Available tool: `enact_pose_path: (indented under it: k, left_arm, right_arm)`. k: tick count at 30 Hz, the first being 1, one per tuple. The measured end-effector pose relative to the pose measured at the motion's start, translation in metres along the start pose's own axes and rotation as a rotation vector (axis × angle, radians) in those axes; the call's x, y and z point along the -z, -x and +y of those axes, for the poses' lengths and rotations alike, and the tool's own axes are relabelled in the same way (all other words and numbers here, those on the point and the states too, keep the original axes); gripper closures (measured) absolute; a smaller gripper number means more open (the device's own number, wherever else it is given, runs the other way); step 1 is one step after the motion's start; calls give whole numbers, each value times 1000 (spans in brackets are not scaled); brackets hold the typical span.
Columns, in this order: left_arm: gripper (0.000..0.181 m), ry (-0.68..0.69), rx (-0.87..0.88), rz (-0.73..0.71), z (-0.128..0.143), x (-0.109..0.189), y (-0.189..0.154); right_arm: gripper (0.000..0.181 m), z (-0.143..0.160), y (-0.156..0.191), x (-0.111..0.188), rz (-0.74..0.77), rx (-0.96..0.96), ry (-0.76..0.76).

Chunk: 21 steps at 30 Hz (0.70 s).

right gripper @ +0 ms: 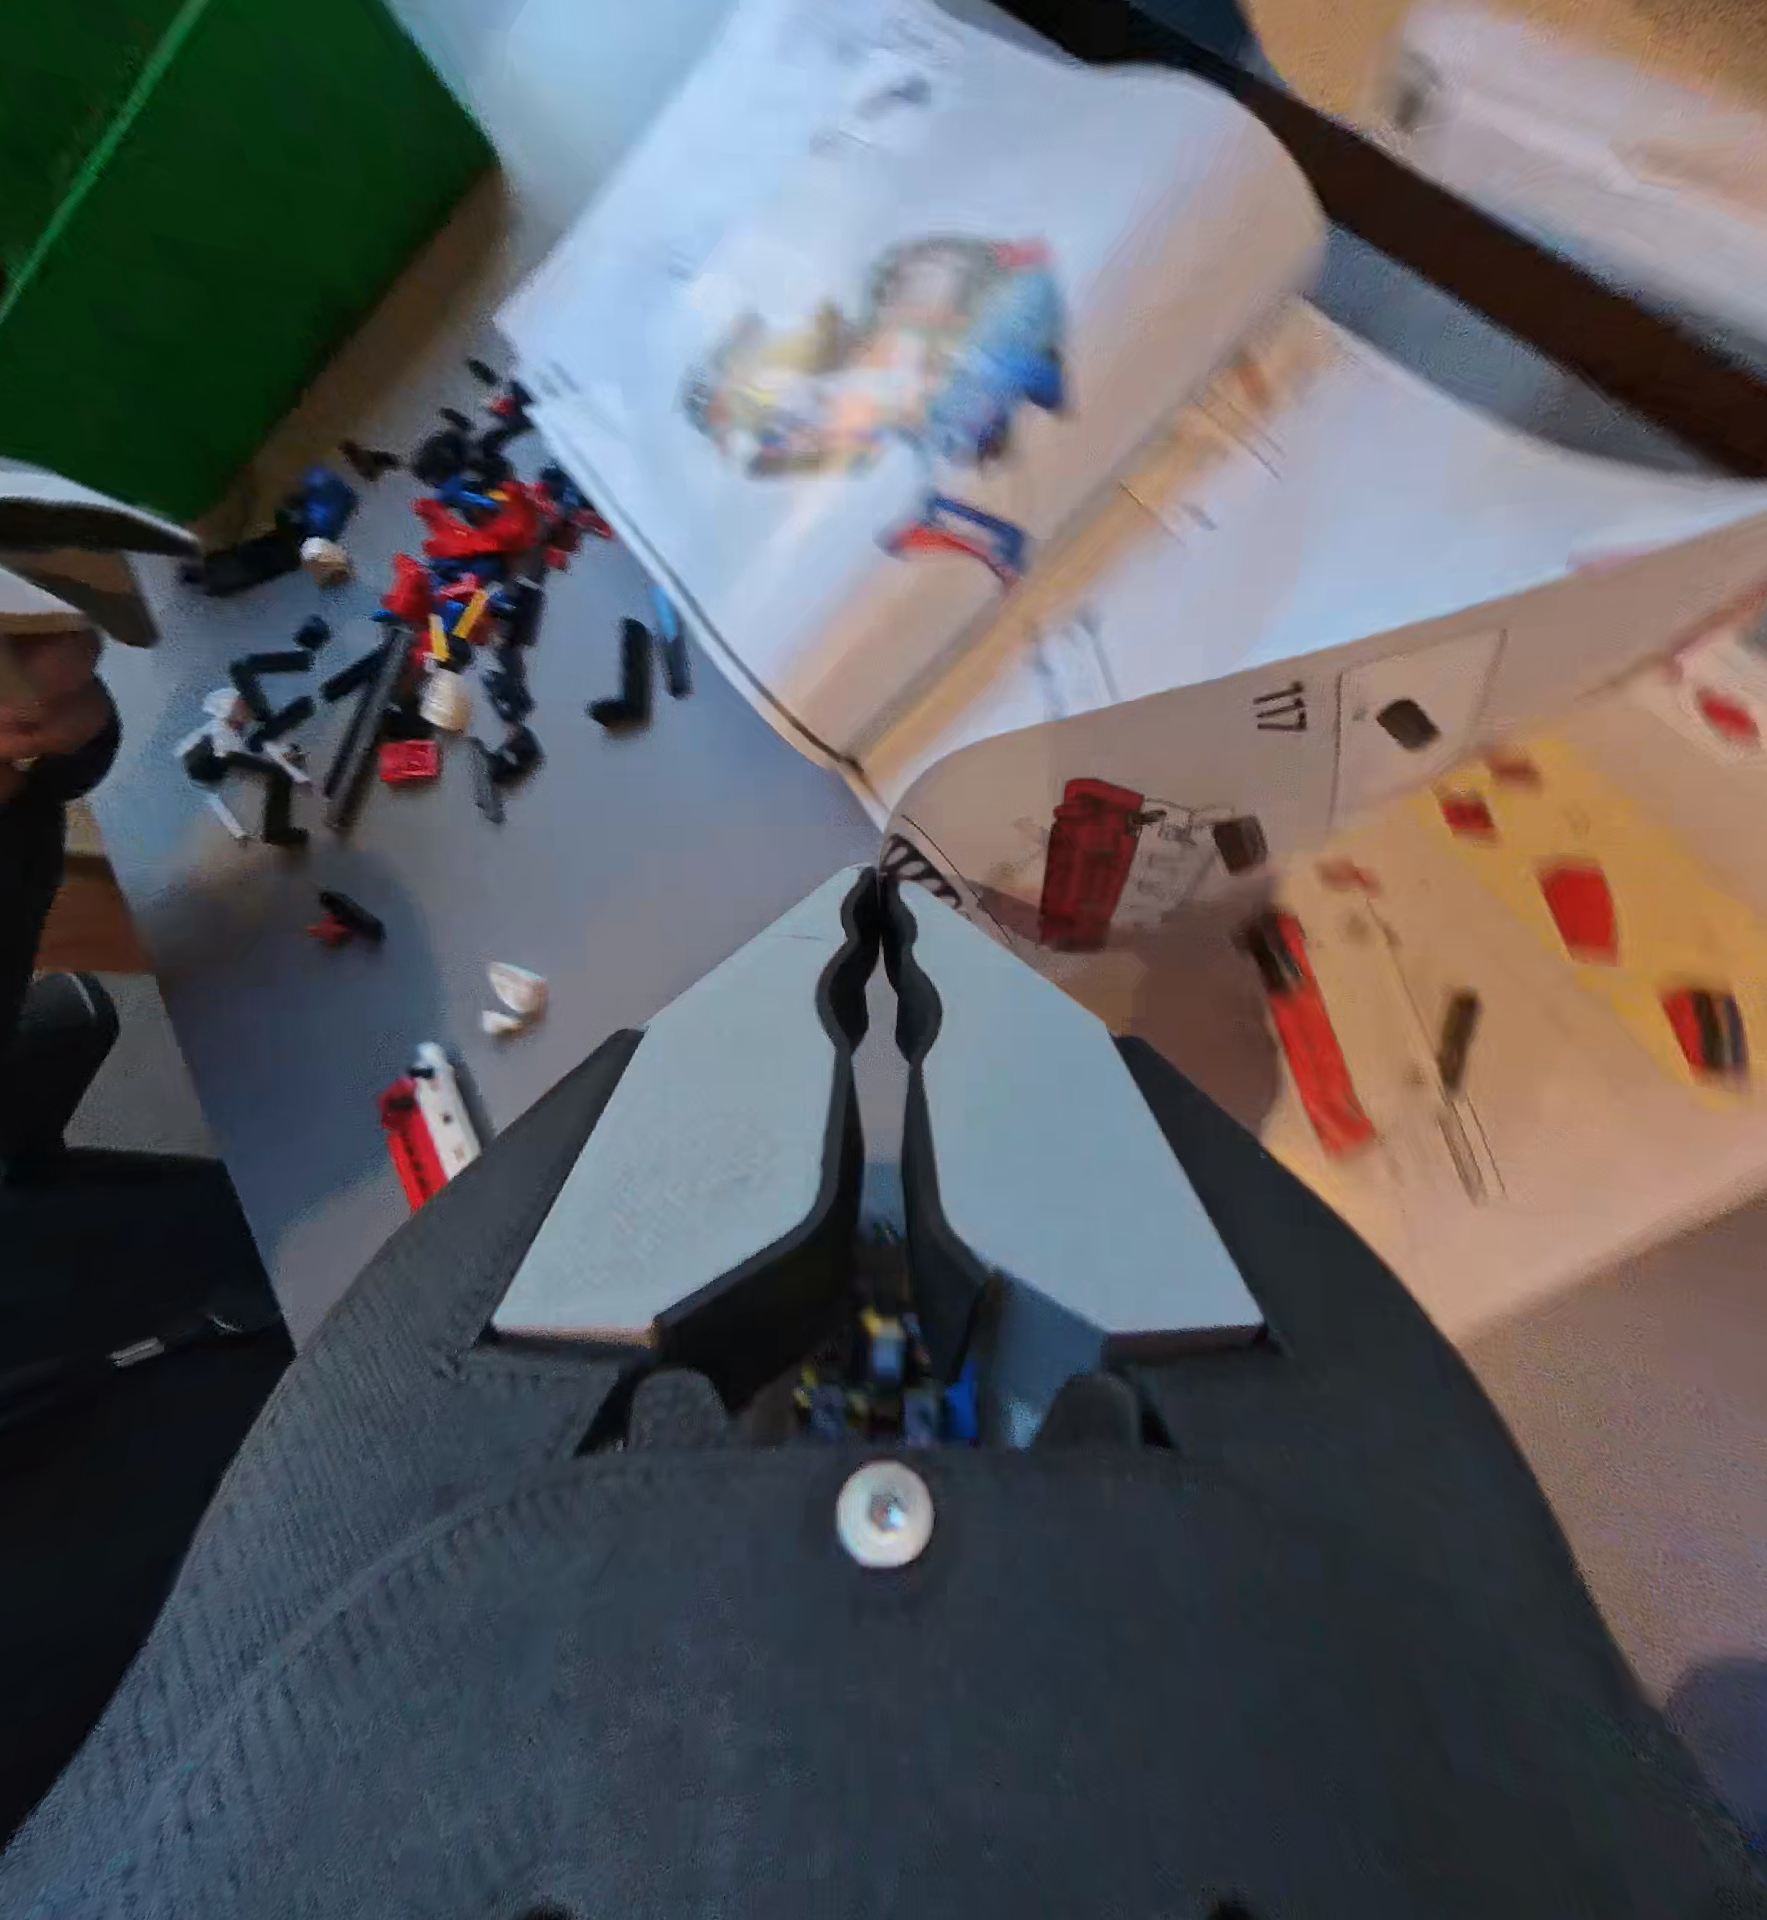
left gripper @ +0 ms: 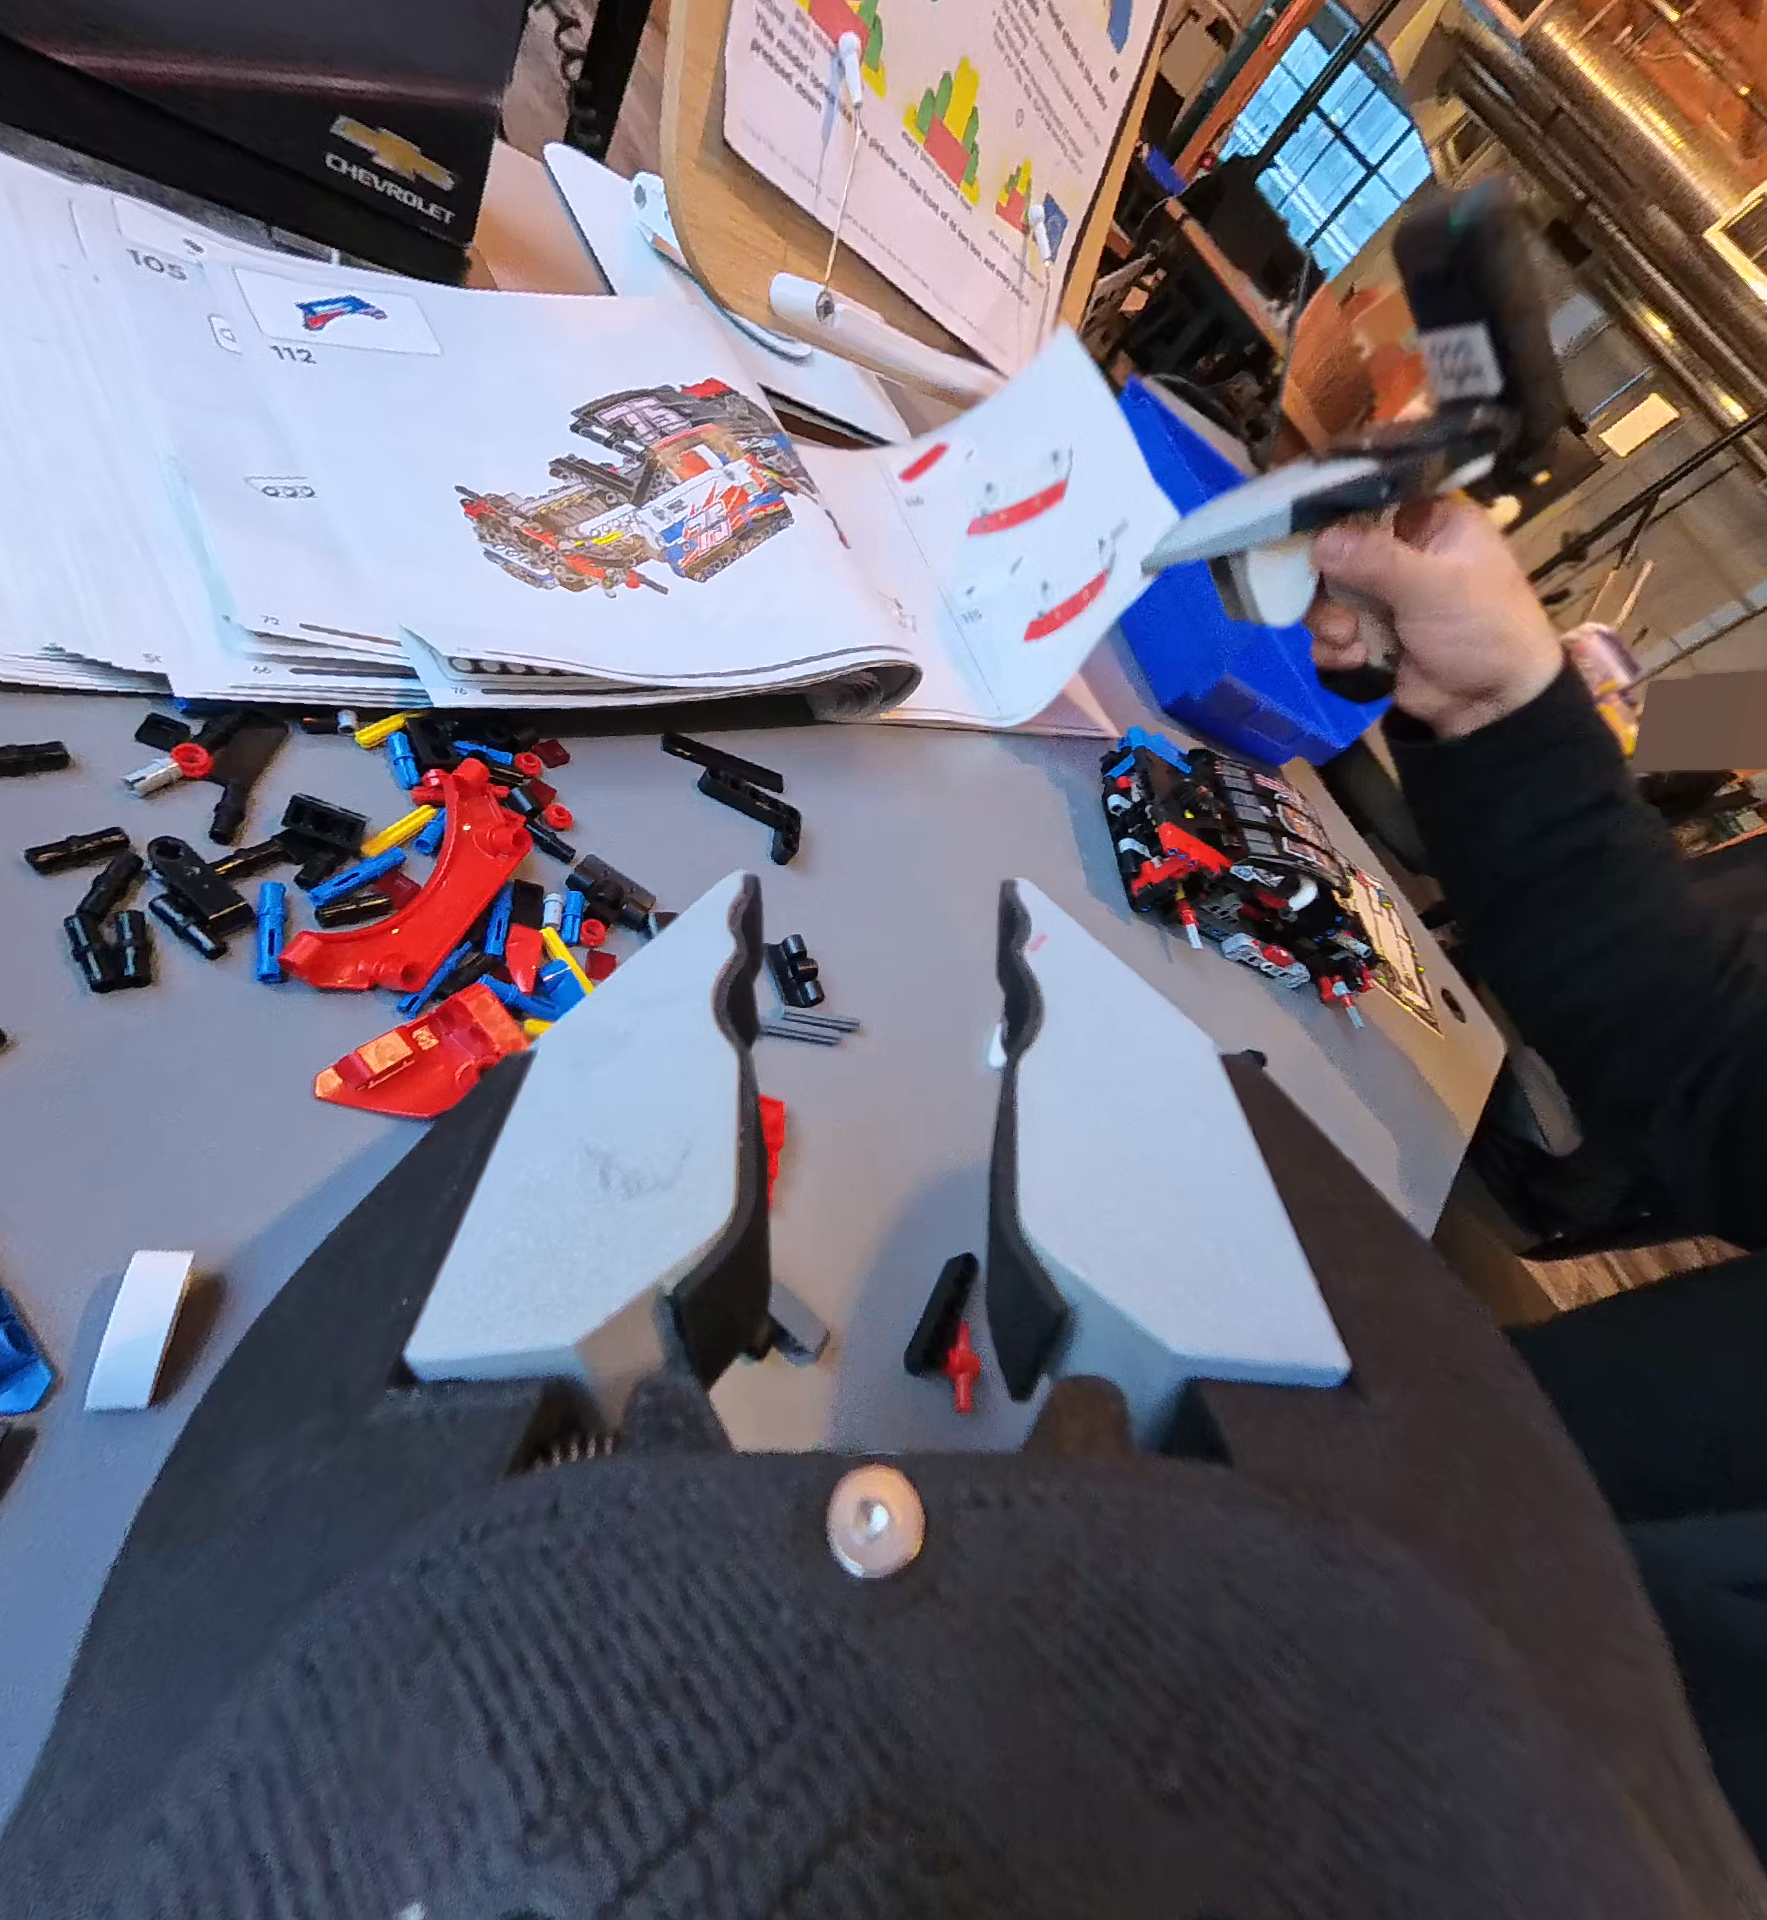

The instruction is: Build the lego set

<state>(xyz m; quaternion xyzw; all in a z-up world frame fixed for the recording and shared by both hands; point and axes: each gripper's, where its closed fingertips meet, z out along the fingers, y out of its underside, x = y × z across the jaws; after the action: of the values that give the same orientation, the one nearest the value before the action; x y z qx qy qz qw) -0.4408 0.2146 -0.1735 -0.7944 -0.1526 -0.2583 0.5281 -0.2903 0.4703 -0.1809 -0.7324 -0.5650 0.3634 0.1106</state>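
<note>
The right tongs (right gripper: 880, 902) are clenched on the corner of a lifted page (left gripper: 1040, 520) of the instruction booklet (left gripper: 567, 499), which lies open at the far side of the tabletop (left gripper: 920, 810). The left tongs (left gripper: 874, 935) hang released and empty above the tabletop, just short of the loose parts pile (left gripper: 411, 873). The partly built model (left gripper: 1243, 873) rests on the tabletop at the right, near the edge, well apart from both tongs. Its long axis runs from far-left to near-right in the left wrist view; which end is the front cannot be told. Risk, as judged: the thin page, pinched at one corner, could tear or slip free if swung quickly; the right wrist view is blurred, suggesting fast motion. A dropped page could sweep small parts about. The model near the edge could be knocked off by the sleeve (left gripper: 1627, 935).
</note>
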Motion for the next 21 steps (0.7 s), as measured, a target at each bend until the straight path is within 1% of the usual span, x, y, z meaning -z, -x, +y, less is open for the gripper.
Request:
enact_pose_path:
  k: [1,3,5,6,8,9,11,12,14,17,19,21]
  left_arm:
    - [138,-1,-2,11,-1,0,-3]
    - [139,1,-15,26,-3,-1,-8]
    - [138,-4,-30,35,-9,1,-14]
    - [138,-16,-37,41,-13,3,-17]
    - [139,-41,-50,38,-21,9,-19]
    - [139,-48,-50,35,-23,12,-19]
    - [139,-64,-44,46,-26,18,-22]
    - [139,-70,-43,51,-26,22,-23]
    - [139,-81,-39,48,-25,29,-22]
    - [139,-86,-11,60,-20,36,-19]
    - [139,-96,4,65,-21,40,-18]
    - [139,-114,2,63,-25,45,-18]
  right_arm:
    - [181,-18,20,-10,-15,55,17]
    - [181,-52,55,-44,-46,147,70]
    - [181,-81,83,-93,-63,205,120]
    - [181,-90,95,-122,-73,214,154]
    - [181,-96,105,-182,-33,246,235]
    - [181,-91,109,-210,-19,257,282]
    - [181,-74,117,-251,-14,241,378]
    - [181,-70,120,-262,-12,236,387]
    - [180,-76,134,-267,-44,223,328]
    - [168,-73,151,-263,-83,237,280]
    - [164,-75,167,-246,-133,254,223]
    - [155,-82,179,-214,-173,251,141]
